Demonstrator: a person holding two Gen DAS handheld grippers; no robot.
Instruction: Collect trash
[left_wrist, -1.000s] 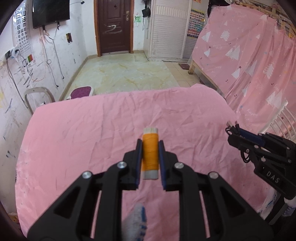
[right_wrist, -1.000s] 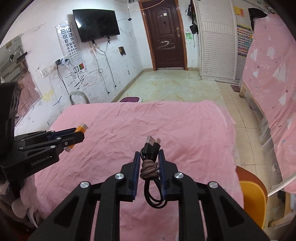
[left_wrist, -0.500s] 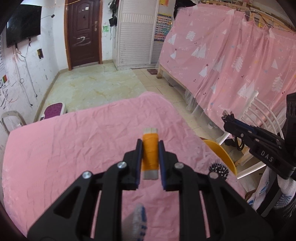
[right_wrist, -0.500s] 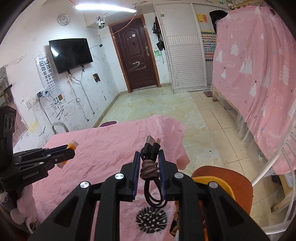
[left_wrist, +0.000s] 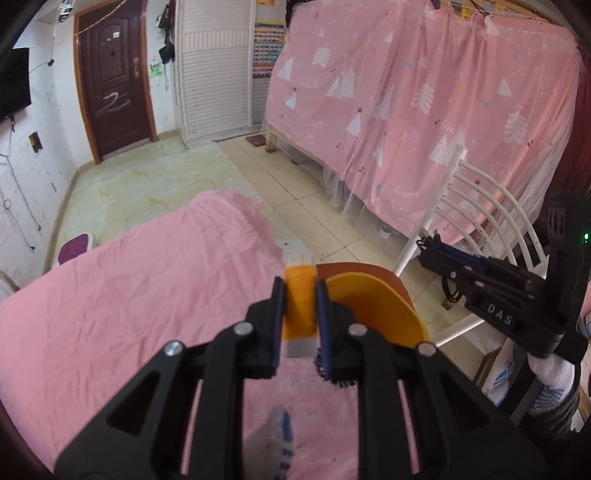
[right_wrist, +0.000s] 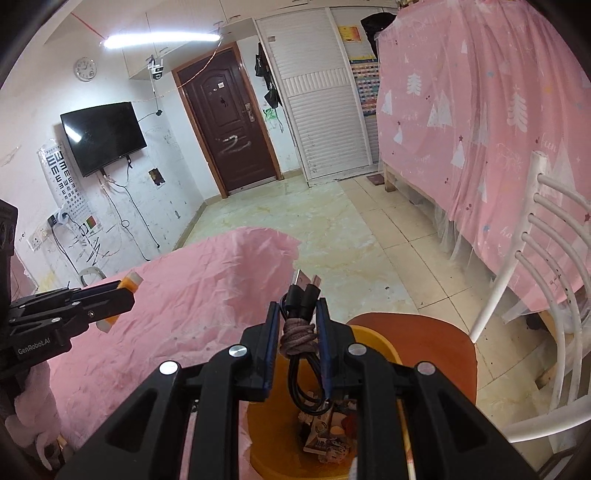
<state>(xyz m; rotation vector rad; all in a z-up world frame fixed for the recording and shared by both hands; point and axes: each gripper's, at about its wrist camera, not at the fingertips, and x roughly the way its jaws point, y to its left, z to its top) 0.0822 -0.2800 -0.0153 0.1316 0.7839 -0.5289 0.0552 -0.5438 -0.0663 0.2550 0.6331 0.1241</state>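
The right gripper (right_wrist: 295, 321) clamps a coiled black cable (right_wrist: 300, 332) above the yellow bin (right_wrist: 273, 424). The left gripper (left_wrist: 300, 310), marked "GenRobot.AI", grips an orange spool (left_wrist: 300, 295) near the bin's rim. "DAS" marks the right gripper's side. The far door (right_wrist: 231, 129) bears a scrawled "Z".

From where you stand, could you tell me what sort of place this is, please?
Probably a lived-in bedroom: a bed frame draped in a pink tree-print sheet, a wall-mounted television and a white louvred wardrobe.

Wrinkled matt pink cloth (left_wrist: 122, 314); glossy yellow plastic bin (right_wrist: 275, 435); braided cable (right_wrist: 297, 330); smooth floor tiles (right_wrist: 321, 229).
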